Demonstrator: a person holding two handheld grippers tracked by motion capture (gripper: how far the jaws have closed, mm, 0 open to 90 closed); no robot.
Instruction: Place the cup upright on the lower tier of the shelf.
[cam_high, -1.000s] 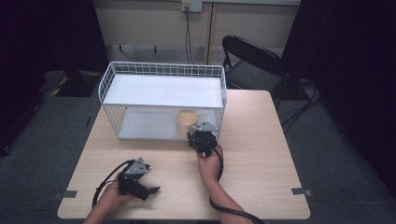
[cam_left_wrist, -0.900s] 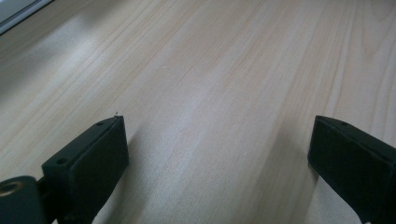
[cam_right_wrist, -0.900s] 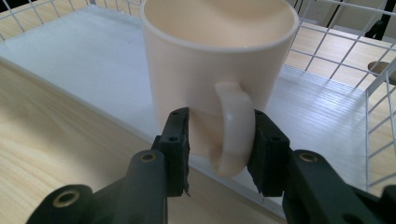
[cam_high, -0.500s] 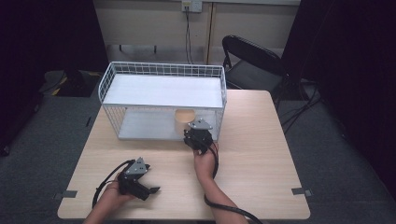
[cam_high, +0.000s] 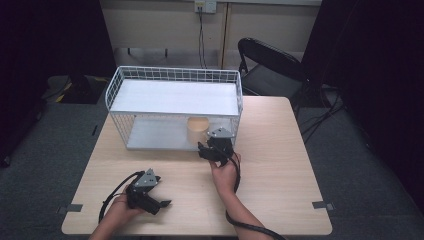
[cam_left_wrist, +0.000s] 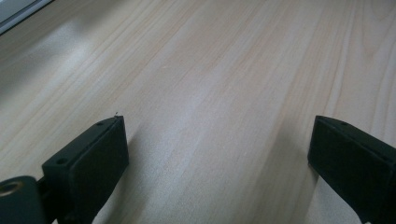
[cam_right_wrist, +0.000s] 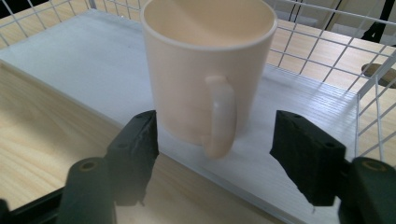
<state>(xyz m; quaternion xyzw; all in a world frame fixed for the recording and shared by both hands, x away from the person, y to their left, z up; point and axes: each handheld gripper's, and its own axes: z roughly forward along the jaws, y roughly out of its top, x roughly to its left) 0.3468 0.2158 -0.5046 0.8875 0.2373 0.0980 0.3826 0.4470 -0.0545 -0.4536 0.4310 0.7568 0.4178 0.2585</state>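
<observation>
Right gripper (cam_right_wrist: 215, 144) spread wide, gripping nothing. Cream mug (cam_right_wrist: 208, 70) dead ahead between the 2 jaws, upright on the wire rack's (cam_high: 175, 100) lower shelf (handle facing the fingers). Left gripper (cam_high: 150, 197) wide open, empty, well apart.

— What moved since a moment ago?

— The right gripper (cam_high: 209, 150). It went forward a bit, toward the open front of the white wire basket (cam_high: 175, 75).

— How close is it now?

— Its open jaws stand one on each side of the cream mug (cam_right_wrist: 208, 70), with the handle between them. They are not touching it.

— And the hand?

— The right hand (cam_high: 225, 172) went forward with it.
</observation>
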